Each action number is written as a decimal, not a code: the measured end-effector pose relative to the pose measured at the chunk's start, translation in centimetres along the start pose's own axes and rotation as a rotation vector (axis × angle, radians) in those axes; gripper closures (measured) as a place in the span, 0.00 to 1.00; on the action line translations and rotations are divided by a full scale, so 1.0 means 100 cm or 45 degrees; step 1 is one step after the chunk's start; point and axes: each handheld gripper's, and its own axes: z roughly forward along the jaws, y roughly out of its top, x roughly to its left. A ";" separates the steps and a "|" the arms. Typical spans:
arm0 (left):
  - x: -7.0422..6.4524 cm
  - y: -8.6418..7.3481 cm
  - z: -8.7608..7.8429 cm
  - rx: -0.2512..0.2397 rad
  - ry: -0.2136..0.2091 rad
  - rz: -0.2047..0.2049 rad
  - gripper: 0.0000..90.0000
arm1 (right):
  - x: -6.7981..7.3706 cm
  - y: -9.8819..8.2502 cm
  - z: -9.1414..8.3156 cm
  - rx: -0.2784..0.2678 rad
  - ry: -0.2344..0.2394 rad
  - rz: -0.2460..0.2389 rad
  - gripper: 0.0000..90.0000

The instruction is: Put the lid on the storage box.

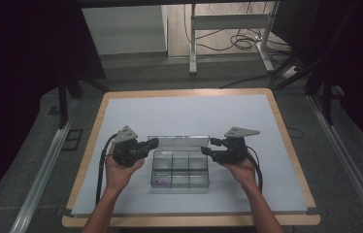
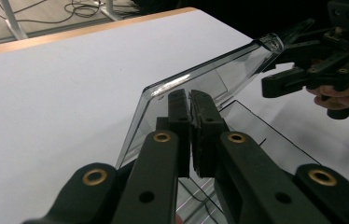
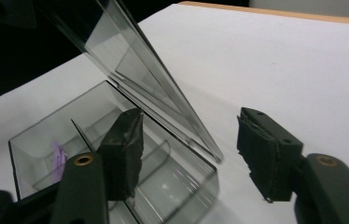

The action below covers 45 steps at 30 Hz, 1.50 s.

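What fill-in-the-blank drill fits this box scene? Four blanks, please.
1. The lid of the clear box stands ____.
2. The jaws of the left gripper are ____.
3. The jaws of the right gripper are ____.
4. The small item in one compartment is ____ in colour.

Missing words: open; shut; open; purple.

In the high view the small purple thing (image 1: 161, 182) in the clear box's (image 1: 179, 187) near-left compartment is too small to identify, and in the right gripper view the raised lid (image 3: 130, 70) runs off the top edge.
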 end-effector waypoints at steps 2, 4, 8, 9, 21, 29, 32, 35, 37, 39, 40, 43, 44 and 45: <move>0.000 -0.001 0.000 0.001 -0.001 -0.001 0.98 | -0.001 -0.003 -0.006 -0.008 -0.012 0.002 0.42; -0.001 -0.001 0.000 0.001 -0.001 0.000 0.98 | 0.000 -0.006 -0.013 0.000 -0.037 -0.014 0.41; -0.002 -0.002 0.000 0.001 -0.001 0.003 0.98 | 0.000 -0.014 -0.024 0.003 -0.068 -0.020 0.39; -0.003 -0.002 0.000 0.002 -0.001 0.003 0.98 | 0.000 -0.016 -0.026 0.010 -0.077 -0.020 0.39; -0.006 -0.009 -0.003 -0.008 -0.004 0.000 1.00 | -0.008 -0.025 -0.040 0.026 -0.129 0.008 0.36; -0.009 -0.013 -0.004 -0.002 -0.010 0.007 1.00 | -0.010 -0.028 -0.044 0.025 -0.135 0.021 0.36; -0.009 -0.014 -0.005 -0.002 -0.013 0.010 1.00 | -0.012 -0.029 -0.046 0.021 -0.140 0.025 0.36; -0.010 -0.014 -0.005 -0.003 -0.015 0.011 1.00 | -0.012 -0.030 -0.048 0.018 -0.144 0.029 0.36; -0.010 -0.014 -0.005 -0.004 -0.017 0.011 1.00 | -0.012 -0.029 -0.048 0.017 -0.145 0.029 0.36; -0.010 -0.014 -0.005 -0.002 -0.018 0.011 1.00 | -0.013 -0.030 -0.049 0.019 -0.147 0.028 0.36; -0.010 -0.015 -0.005 -0.003 -0.018 0.011 1.00 | -0.013 -0.030 -0.049 0.019 -0.147 0.028 0.36; -0.011 -0.015 -0.006 -0.005 -0.020 0.012 1.00 | -0.013 -0.030 -0.049 0.019 -0.148 0.026 0.36; -0.011 -0.015 -0.006 -0.005 -0.020 0.012 1.00 | -0.012 -0.030 -0.049 0.014 -0.149 0.027 0.36; -0.011 -0.015 -0.006 -0.011 -0.023 0.009 1.00 | -0.012 -0.030 -0.050 0.013 -0.150 0.023 0.36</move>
